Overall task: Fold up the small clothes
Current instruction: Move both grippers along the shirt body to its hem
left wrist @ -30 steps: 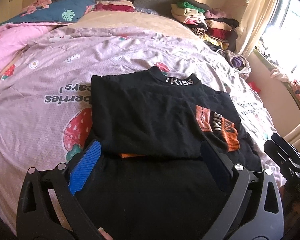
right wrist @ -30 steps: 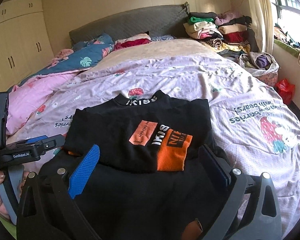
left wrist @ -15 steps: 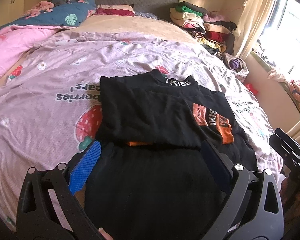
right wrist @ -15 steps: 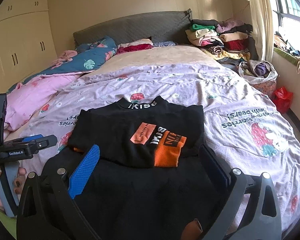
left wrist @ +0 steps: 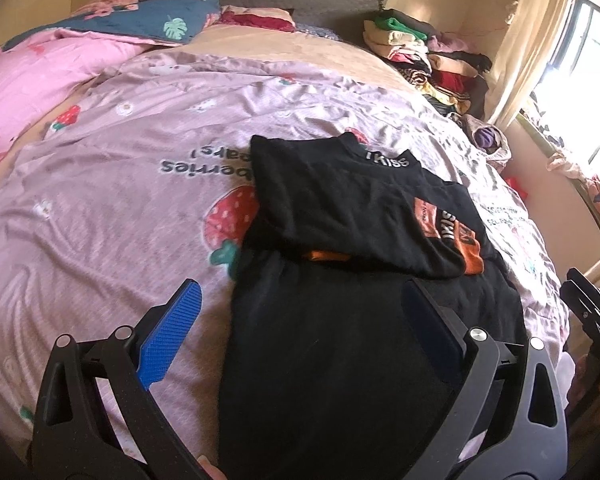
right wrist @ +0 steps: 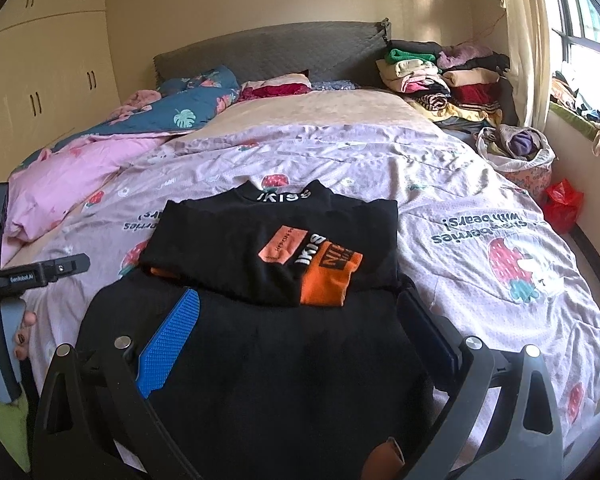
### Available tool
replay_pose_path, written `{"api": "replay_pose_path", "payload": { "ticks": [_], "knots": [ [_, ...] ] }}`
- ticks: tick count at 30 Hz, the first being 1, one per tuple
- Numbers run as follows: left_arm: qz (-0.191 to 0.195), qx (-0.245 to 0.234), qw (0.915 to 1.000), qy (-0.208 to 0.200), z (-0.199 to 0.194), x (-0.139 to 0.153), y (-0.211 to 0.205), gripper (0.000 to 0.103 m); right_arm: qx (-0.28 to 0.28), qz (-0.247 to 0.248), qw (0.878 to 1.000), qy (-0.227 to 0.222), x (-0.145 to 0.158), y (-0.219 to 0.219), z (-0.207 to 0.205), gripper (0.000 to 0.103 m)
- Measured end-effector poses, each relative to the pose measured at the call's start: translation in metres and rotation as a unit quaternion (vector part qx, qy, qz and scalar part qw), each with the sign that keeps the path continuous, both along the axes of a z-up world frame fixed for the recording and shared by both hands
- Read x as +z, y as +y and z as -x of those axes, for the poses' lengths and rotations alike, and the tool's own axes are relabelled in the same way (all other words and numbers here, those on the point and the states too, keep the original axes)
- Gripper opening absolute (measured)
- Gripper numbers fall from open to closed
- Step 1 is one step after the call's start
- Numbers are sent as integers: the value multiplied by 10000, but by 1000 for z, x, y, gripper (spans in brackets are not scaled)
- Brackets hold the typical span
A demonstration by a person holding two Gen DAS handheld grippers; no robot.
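On the bed (right wrist: 480, 184), a black shirt (right wrist: 260, 248) lay partly folded at the middle. Both grippers, left (left wrist: 300, 312) and right (right wrist: 296, 316), hung above its 6 o'clock end with jaws wide apart, holding nothing.

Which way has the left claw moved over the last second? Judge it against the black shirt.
Yes: the left claw moved back and leftward. Its blue finger, earlier at the black shirt's edge, now hangs over the pink sheet.
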State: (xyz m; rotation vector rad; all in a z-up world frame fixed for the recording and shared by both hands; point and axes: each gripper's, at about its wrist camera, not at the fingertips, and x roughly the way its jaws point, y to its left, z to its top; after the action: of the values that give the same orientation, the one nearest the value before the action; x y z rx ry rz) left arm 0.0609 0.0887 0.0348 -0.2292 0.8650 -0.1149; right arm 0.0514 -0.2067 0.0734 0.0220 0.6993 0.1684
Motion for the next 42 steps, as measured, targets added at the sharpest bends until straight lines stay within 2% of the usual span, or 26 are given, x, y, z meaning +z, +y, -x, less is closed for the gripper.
{"api": "replay_pose_path", "payload": {
  "ticks": [16, 25, 30, 36, 38, 42],
  "knots": [
    [-59, 111, 9998, 122, 37, -13, 25, 93, 142, 54, 9997, 187, -12, -6, 29, 98],
    [81, 155, 9995, 246, 54, -26, 36, 92, 101, 75, 9993, 362, -25, -15, 42, 98],
    [132, 96, 9992, 353, 60, -34, 37, 85, 51, 38, 9990, 453, -31, -22, 47, 98],
    [169, 0, 9986, 504, 68, -47, 37, 62, 67, 139, 9984, 553, -38, -25, 55, 98],
    [251, -40, 9980, 585, 70, -52, 37, 52, 57, 161, 9982, 583, -41, -26, 57, 98],
    [378, -140, 9970, 662, 76, -60, 37, 39, 35, 187, 9976, 661, -46, -30, 60, 98]
  ]
}}
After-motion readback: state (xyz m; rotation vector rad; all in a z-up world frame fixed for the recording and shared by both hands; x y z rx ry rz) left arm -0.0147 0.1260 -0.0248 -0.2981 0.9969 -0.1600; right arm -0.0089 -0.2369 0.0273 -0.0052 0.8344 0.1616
